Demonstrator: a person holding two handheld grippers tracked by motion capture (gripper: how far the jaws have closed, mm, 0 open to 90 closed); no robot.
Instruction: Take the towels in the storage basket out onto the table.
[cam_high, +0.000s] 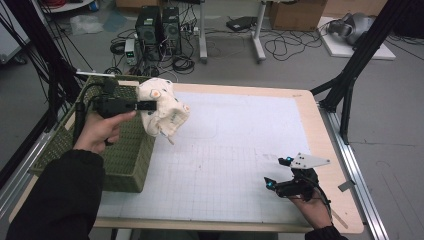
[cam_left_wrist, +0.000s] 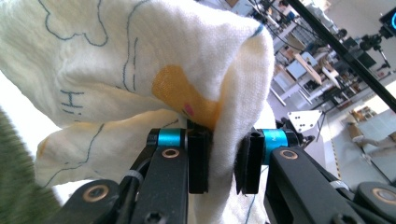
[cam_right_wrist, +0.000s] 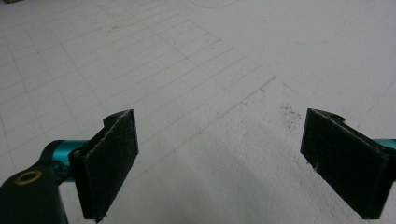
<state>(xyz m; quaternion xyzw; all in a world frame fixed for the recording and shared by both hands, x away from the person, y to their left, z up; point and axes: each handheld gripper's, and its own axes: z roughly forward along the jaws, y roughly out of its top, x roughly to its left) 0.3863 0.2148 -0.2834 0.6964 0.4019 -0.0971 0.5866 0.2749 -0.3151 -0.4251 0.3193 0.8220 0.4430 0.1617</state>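
Left tongs (cam_high: 146, 105) clamp a cloth (cam_high: 164, 108) above the basket (cam_high: 125, 155), far left; right tongs (cam_high: 278, 172) rest apart, near right on the bench (cam_high: 240, 145).

- The cloth (cam_left_wrist: 140, 70) runs off the top and left edges of the left gripper view, so its full print stays unread.
- The basket (cam_left_wrist: 18, 177) is a green blur in that view's corner.
- In the high view, cloth covers the left claw (cam_high: 150, 106) tips.
- The right claw (cam_right_wrist: 219, 163) pads are cut off below.
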